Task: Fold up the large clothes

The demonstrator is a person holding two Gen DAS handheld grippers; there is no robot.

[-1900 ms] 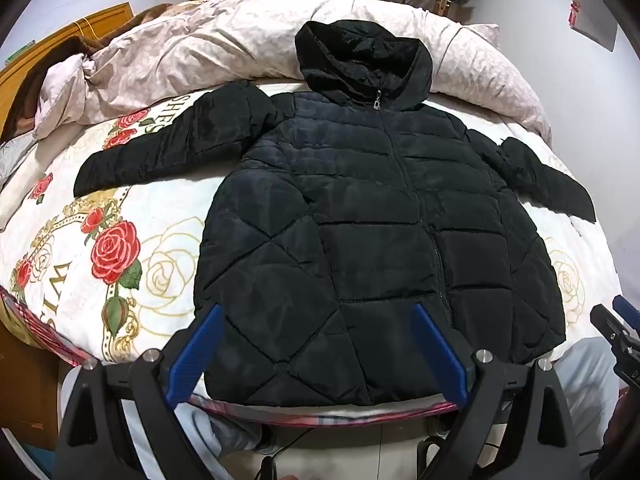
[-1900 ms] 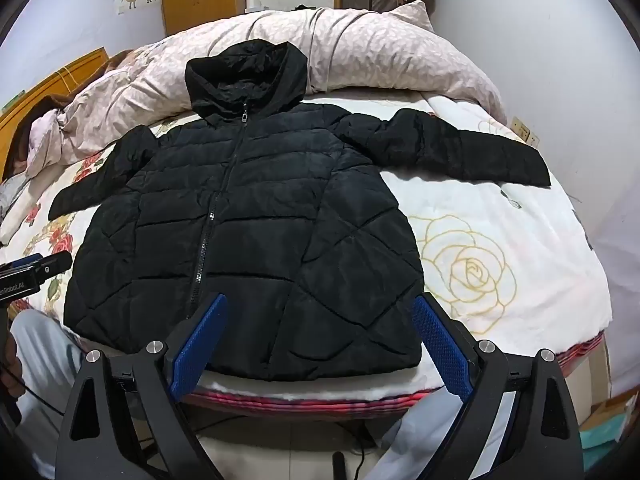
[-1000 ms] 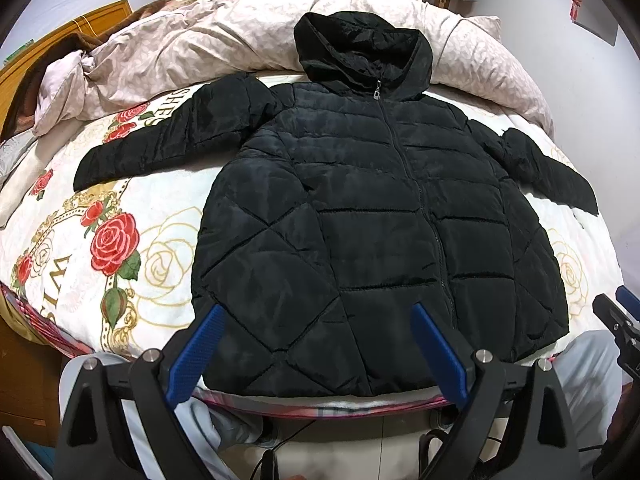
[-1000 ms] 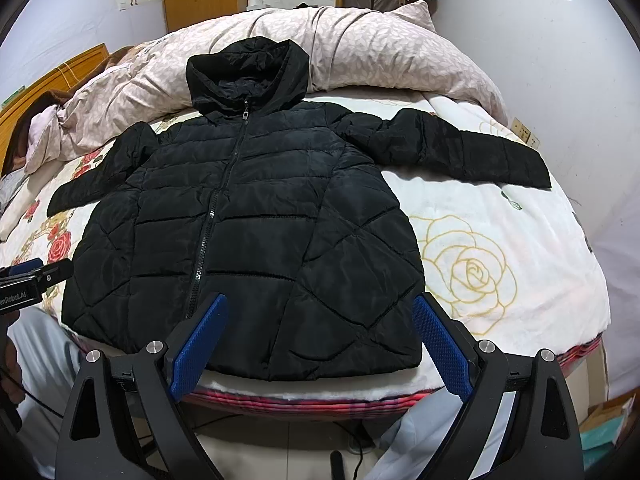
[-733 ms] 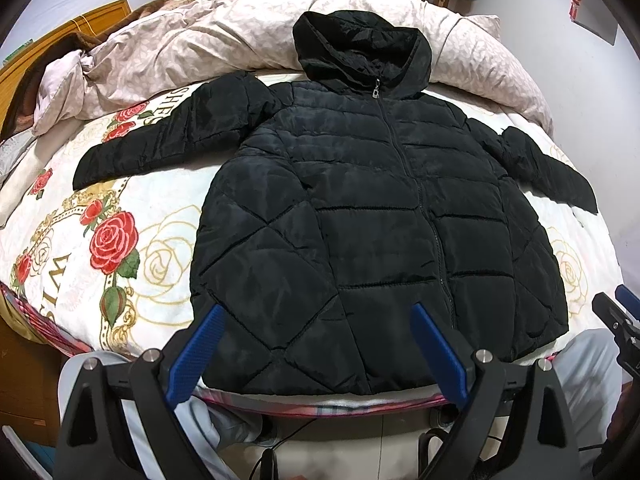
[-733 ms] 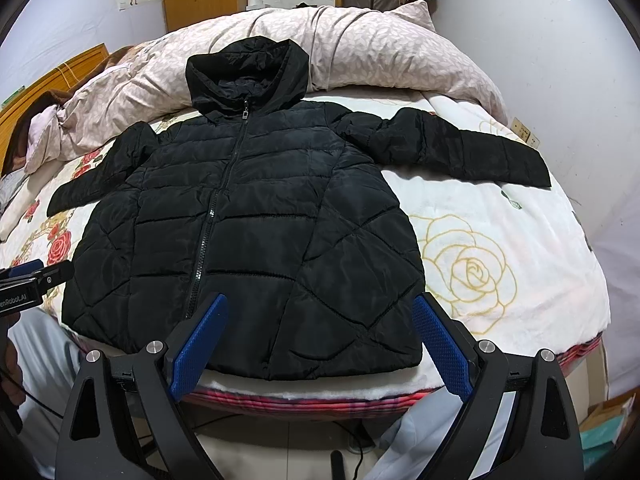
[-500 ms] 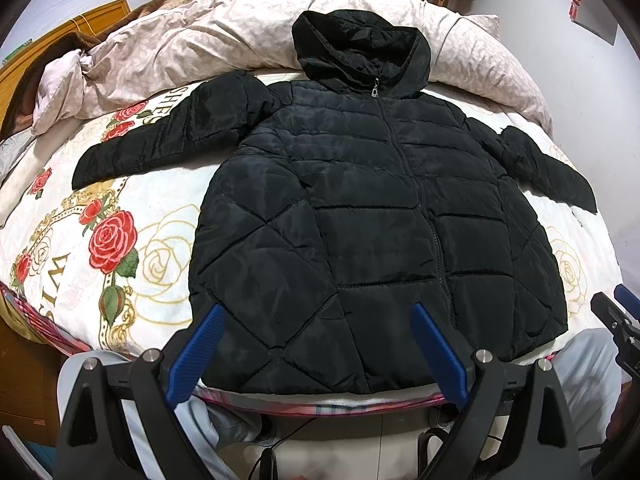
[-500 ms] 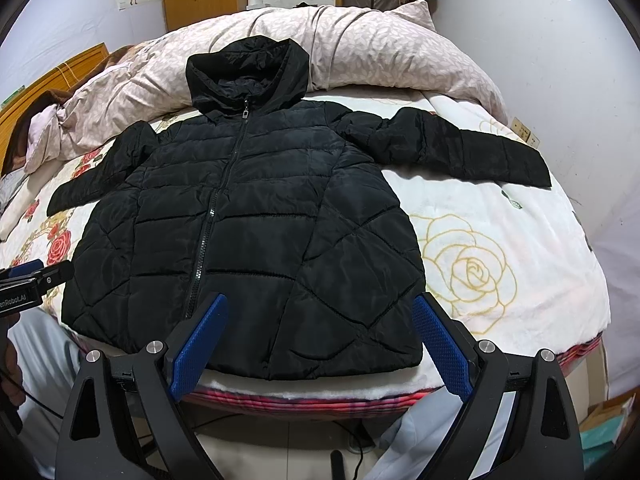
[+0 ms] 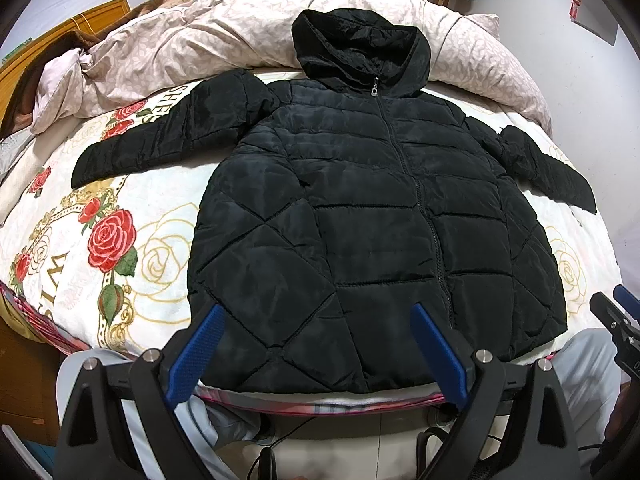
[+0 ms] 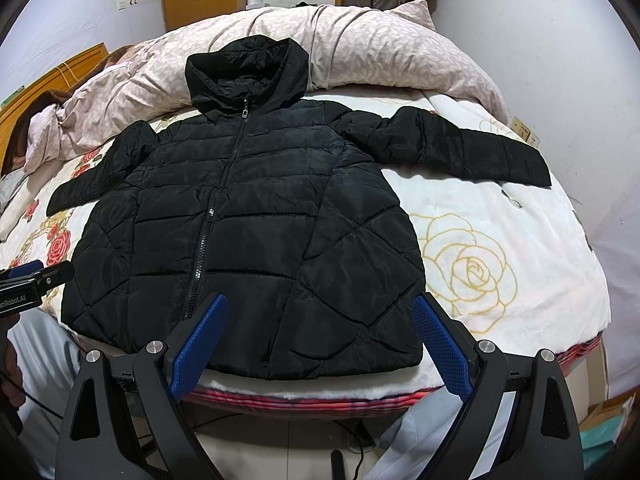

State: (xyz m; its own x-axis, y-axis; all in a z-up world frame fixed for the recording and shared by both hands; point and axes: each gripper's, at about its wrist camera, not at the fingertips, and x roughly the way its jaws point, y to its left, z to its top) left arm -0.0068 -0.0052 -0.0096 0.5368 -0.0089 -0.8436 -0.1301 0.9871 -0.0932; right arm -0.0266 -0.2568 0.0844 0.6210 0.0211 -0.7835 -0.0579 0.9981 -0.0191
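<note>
A black quilted hooded jacket (image 9: 372,216) lies flat and zipped on the bed, front up, hood (image 9: 360,46) toward the pillows, both sleeves spread out to the sides. It also shows in the right wrist view (image 10: 248,232). My left gripper (image 9: 316,356) is open and empty, held just off the bed's near edge above the jacket's hem. My right gripper (image 10: 320,344) is open and empty, likewise at the hem. The left sleeve (image 9: 168,136) and the right sleeve (image 10: 456,148) lie on the sheet.
The bed has a rose-printed sheet (image 9: 108,240) and a rumpled pink duvet (image 9: 192,36) along the far side. A wooden headboard (image 9: 60,28) stands at far left. A wall (image 10: 568,60) runs along the right. The person's legs (image 9: 580,364) are by the bed edge.
Both grippers have stayed open. The left view has crept slightly toward the jacket; the right view is almost still.
</note>
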